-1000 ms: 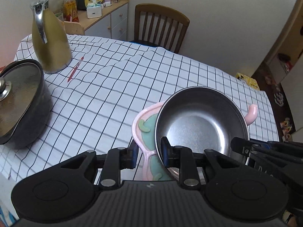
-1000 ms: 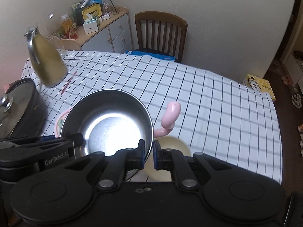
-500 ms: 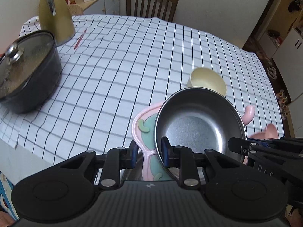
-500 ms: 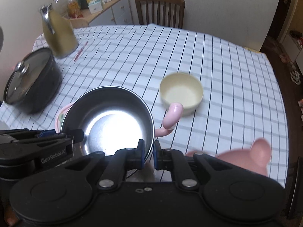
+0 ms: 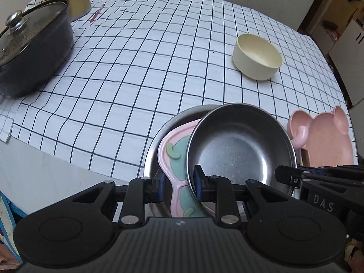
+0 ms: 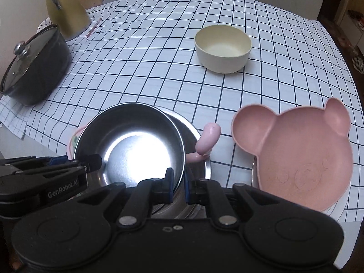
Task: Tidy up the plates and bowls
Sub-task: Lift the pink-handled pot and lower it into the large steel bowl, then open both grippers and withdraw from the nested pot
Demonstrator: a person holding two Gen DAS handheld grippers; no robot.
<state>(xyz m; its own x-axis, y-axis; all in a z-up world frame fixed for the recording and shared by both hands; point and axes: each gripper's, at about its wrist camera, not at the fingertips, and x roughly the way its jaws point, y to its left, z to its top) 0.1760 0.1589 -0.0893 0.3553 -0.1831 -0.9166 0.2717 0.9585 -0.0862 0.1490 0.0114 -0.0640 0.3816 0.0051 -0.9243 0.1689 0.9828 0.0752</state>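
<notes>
The cloth [image 5: 141, 72] on the surface was white with a grid of thin dark lines. The small bowl [image 6: 223, 47] was pale cream, inside and outside. The bear-shaped plate [image 6: 298, 159] was dusty pink, with a faint face pattern in the same colour. The upper steel bowl [image 5: 238, 157] was plain silver-grey, and the larger steel bowl [image 5: 179, 118] under it had the same colour. The plate between them [image 5: 175, 150] had a light pink rim, a mint green inside and pale yellow-green curved marks. The pot [image 5: 34, 52] was dark grey-black with a shiny silver knob. The jug [image 6: 66, 11] was olive yellow with a silver handle. The pen [image 5: 97, 15] was red. Both grippers [image 5: 178, 186] [image 6: 177, 185] were black with blue pads [image 6: 168, 185].
</notes>
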